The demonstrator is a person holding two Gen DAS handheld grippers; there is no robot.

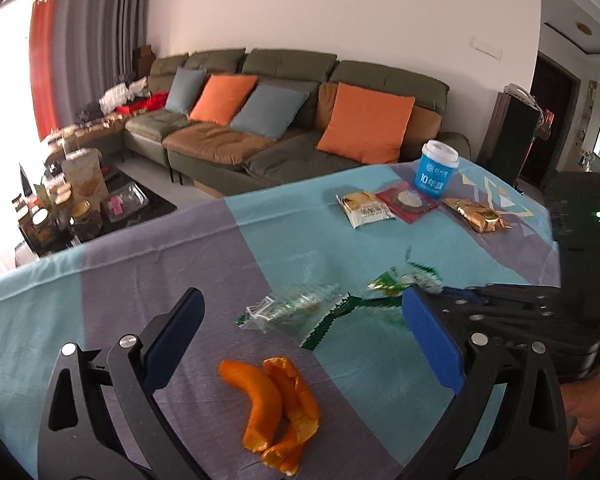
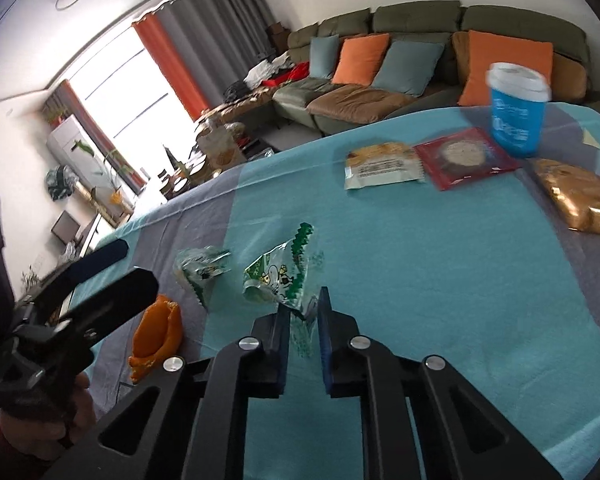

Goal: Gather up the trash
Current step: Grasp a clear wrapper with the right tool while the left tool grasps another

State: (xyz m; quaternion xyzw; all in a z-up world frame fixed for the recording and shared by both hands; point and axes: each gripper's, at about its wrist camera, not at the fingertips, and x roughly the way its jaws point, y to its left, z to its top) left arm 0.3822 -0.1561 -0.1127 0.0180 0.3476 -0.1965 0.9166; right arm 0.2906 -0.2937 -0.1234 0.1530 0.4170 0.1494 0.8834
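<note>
Right wrist view: right gripper (image 2: 304,312) pinches a crumpled green-and-clear wrapper (image 2: 278,278); left gripper (image 1: 300,320) is spread above orange peel (image 1: 276,404).

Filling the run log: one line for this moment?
left gripper: open above orange peel | right gripper: shut on green wrapper | clear wrapper: on tablecloth

Right claw (image 2: 304,308) around green wrapper (image 2: 282,280)

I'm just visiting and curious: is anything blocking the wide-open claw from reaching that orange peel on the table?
Nothing visible does. The curled orange fruit peel lies alone on the blue-and-grey tablecloth, right below the open left claw; the crumpled clear wrappers lie beyond it.
</note>
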